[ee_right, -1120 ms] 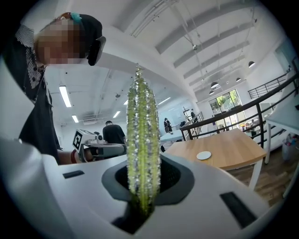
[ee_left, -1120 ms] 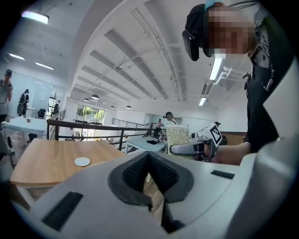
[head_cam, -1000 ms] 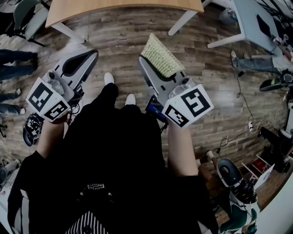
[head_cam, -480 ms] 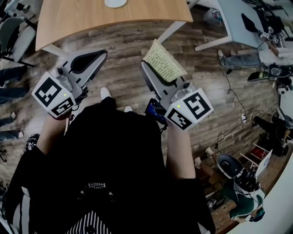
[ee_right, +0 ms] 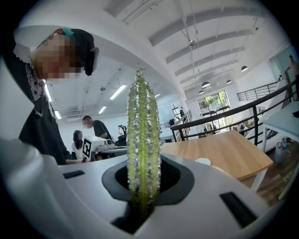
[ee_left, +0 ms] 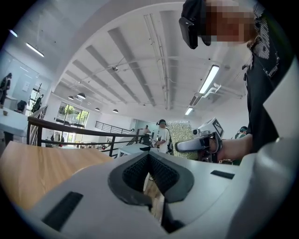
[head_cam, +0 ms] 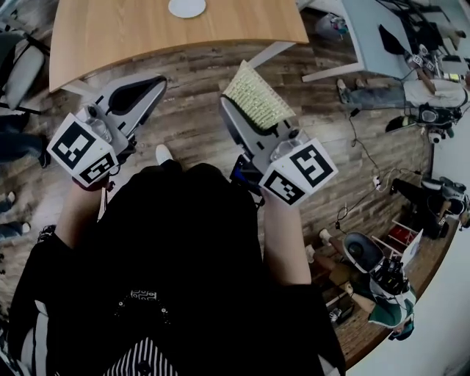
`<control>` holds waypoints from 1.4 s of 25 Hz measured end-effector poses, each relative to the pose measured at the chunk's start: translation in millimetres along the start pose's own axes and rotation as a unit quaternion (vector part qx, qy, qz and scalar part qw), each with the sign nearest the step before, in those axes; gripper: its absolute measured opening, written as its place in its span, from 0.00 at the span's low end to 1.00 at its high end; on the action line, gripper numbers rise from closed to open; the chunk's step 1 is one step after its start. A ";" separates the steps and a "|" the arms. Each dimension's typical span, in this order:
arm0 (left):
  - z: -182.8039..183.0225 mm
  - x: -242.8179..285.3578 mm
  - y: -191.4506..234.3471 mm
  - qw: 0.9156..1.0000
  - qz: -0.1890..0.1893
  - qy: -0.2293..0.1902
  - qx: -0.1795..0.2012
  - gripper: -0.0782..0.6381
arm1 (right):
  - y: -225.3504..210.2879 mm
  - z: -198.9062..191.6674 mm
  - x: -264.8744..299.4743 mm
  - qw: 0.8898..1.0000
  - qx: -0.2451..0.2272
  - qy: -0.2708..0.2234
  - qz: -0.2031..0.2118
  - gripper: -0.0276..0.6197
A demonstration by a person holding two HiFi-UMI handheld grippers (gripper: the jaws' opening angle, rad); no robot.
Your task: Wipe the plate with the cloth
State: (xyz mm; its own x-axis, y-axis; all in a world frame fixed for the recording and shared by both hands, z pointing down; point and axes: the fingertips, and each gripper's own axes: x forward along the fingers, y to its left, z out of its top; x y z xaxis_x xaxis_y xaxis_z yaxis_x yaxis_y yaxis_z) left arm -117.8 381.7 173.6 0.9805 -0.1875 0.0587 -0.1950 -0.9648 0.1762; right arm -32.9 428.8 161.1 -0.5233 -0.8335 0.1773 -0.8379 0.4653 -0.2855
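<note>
Right gripper: jaws clamped on yellow-green knobbly woven cloth. Cloth held edge-on between jaws, long axis running straight out along them, free end fanned and pointing forward toward light wooden table.
Left gripper: jaws together at tips, nothing between them.
Small round white plate lies flat on table near far edge, well apart from cloth and both grippers.
Both grippers over brown plank floor, short of table's near edge.
</note>
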 end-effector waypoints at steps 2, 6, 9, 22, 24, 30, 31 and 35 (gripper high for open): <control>-6.3 -8.9 14.6 1.000 0.001 -0.009 -0.008 0.10 | 1.3 -4.6 19.0 1.000 0.001 0.013 0.010 0.12; -10.4 -36.9 41.5 0.999 0.021 -0.022 -0.023 0.10 | 7.6 0.4 59.0 0.998 -0.022 0.045 0.033 0.12; -5.8 -51.6 71.6 0.998 0.039 -0.024 -0.035 0.10 | 9.4 12.5 93.8 0.997 -0.035 0.050 0.049 0.12; 12.6 -30.2 166.4 0.993 0.117 -0.007 -0.029 0.10 | -53.1 48.0 202.5 0.988 -0.048 0.035 0.142 0.12; 15.7 -12.4 178.0 0.993 0.117 -0.003 -0.027 0.10 | -71.1 56.7 212.4 0.987 -0.043 0.031 0.149 0.12; 35.4 35.9 212.5 0.990 0.140 -0.007 -0.020 0.10 | -133.0 74.0 235.5 0.983 -0.022 0.032 0.178 0.12; 33.9 40.6 218.8 0.989 0.146 -0.006 -0.022 0.10 | -141.1 75.1 240.7 0.982 -0.018 0.032 0.184 0.12; 21.8 56.5 245.1 0.983 0.179 0.007 -0.041 0.10 | -168.0 72.0 264.3 0.977 -0.013 0.039 0.211 0.12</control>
State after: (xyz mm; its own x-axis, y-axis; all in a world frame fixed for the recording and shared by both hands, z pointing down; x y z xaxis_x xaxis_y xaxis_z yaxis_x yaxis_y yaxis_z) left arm -109.6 130.6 198.7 0.8487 -0.5085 0.1454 -0.5288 -0.8198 0.2197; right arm -19.2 108.9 188.1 -0.8328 -0.5404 0.1204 -0.5474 0.7713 -0.3247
